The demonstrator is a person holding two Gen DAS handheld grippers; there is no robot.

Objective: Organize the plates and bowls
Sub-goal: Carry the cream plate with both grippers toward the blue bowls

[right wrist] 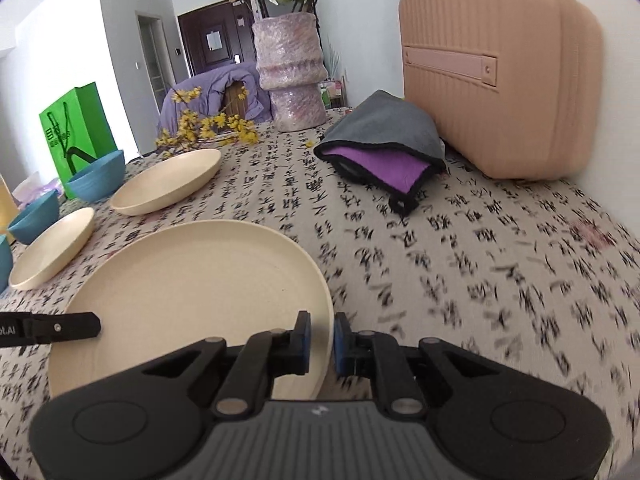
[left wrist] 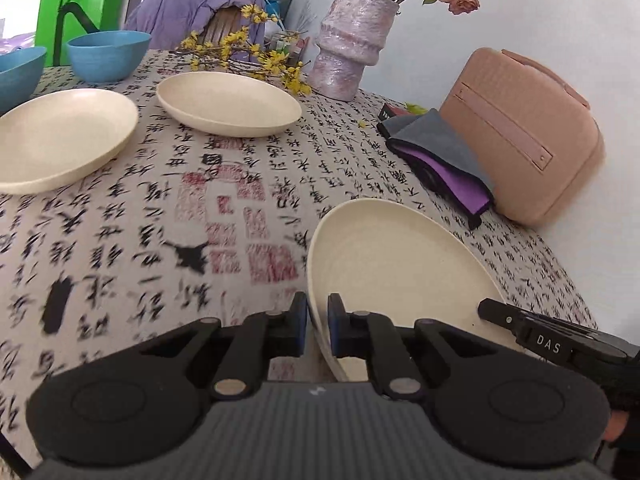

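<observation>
I've got the left gripper [left wrist: 318, 330] clamped on the left rim of a cream plate [left wrist: 400, 264], and the right gripper [right wrist: 322, 346] pinched on its opposite rim, so both hands are carrying one plate, apparently just clear of the calligraphy tablecloth [left wrist: 160, 208], though motion blur makes the gap hard to judge. From the left wrist, two more cream plates sit at ten o'clock [left wrist: 60, 140] and eleven o'clock [left wrist: 228, 102], with blue bowls [left wrist: 108, 54] beyond them. I judge this the stacking step: next I need to keep the plate level, carry it over the nearer plate and open both grips together, minding the yellow blossom sprigs [left wrist: 248, 52]
</observation>
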